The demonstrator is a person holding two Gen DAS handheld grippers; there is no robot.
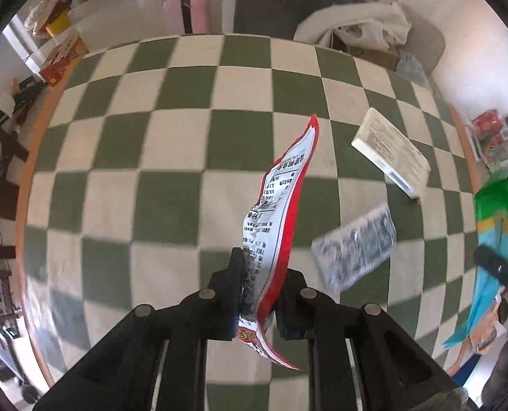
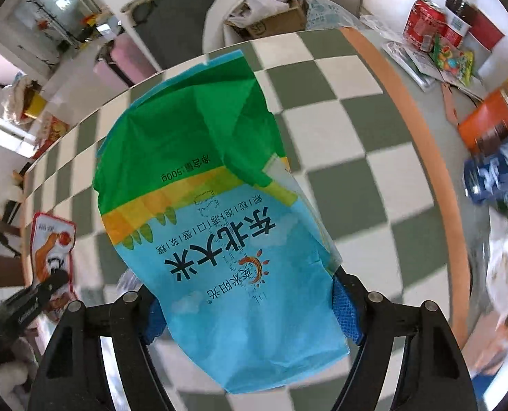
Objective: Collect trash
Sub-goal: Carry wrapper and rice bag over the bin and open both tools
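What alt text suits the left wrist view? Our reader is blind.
The left claw grips a red-and-white printed snack wrapper above a green-and-white checkered tablecloth. A flat cream cardboard box and a blurred silvery packet lie to its right.

The left and centre of the checkered bench (image 1: 158, 171) lie open in the left wrist view. At right, a white box (image 1: 392, 152) and a blurred packet (image 1: 356, 248) obstruct. In the right wrist view, cans (image 2: 425, 22) and cartons (image 2: 490, 125) crowd the right edge.

One red wrapper (image 1: 281, 219) and one blue-green bag (image 2: 216, 226) are held up. One box (image 1: 392, 152) and one silver packet (image 1: 355, 248) lie on the surface (image 1: 171, 157). One red can (image 2: 421, 22) and one bottle (image 2: 459, 10) stand off to the side.
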